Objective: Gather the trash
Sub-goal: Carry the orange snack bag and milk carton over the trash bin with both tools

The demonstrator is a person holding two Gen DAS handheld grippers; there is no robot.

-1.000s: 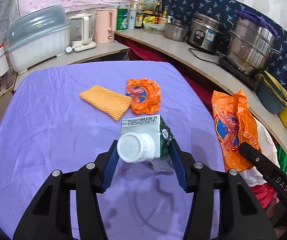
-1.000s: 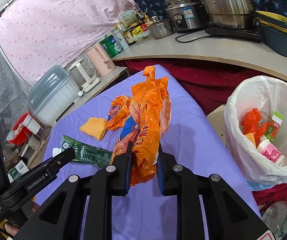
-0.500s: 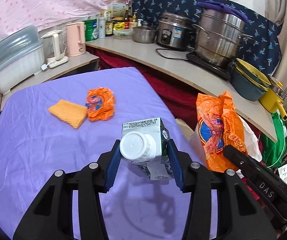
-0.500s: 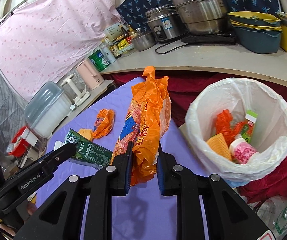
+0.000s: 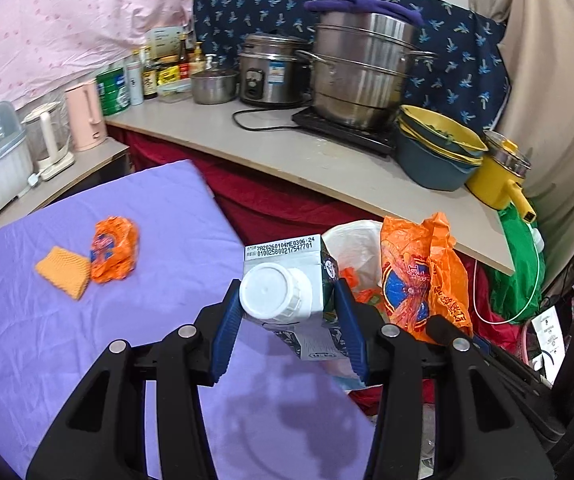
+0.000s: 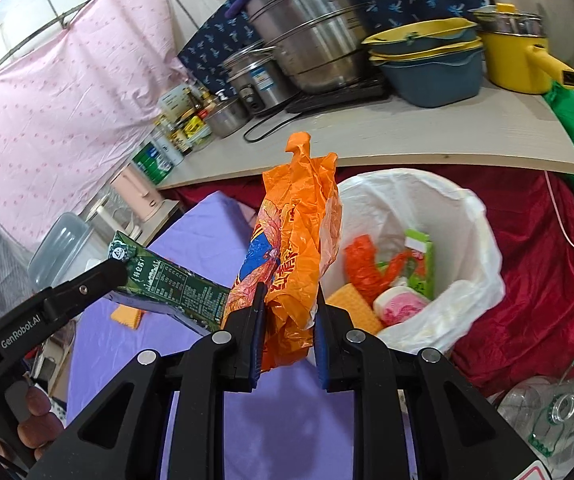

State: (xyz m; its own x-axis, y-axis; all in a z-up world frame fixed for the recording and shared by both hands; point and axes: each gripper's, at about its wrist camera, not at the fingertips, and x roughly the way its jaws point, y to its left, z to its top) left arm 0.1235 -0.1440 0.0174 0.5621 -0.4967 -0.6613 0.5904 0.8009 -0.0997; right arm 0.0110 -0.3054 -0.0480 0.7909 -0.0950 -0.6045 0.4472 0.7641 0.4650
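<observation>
My left gripper (image 5: 287, 312) is shut on a green drink carton (image 5: 287, 280) with a white screw cap, held above the right edge of the purple table (image 5: 47, 340). The carton also shows in the right wrist view (image 6: 171, 284). My right gripper (image 6: 287, 312) is shut on an orange plastic bag (image 6: 291, 248), held upright just left of the white-lined trash bin (image 6: 463, 240); the bag also shows in the left wrist view (image 5: 423, 276). The bin holds several pieces of trash. A crumpled orange wrapper (image 5: 113, 248) and an orange sponge (image 5: 63, 272) lie on the table.
A counter (image 5: 307, 152) behind carries steel pots (image 5: 363, 68), a rice cooker (image 5: 271, 68), stacked bowls (image 5: 435, 148) and a yellow pot (image 5: 503, 176). Kettles (image 5: 83, 116) stand at the left. Red cloth (image 6: 547, 280) hangs below the counter. Clear bottles (image 6: 559, 408) lie on the floor.
Both grippers have moved right toward the bin with their loads. The bin now sits closer and more in front of the right gripper; the wrapper and sponge lie farther left.
</observation>
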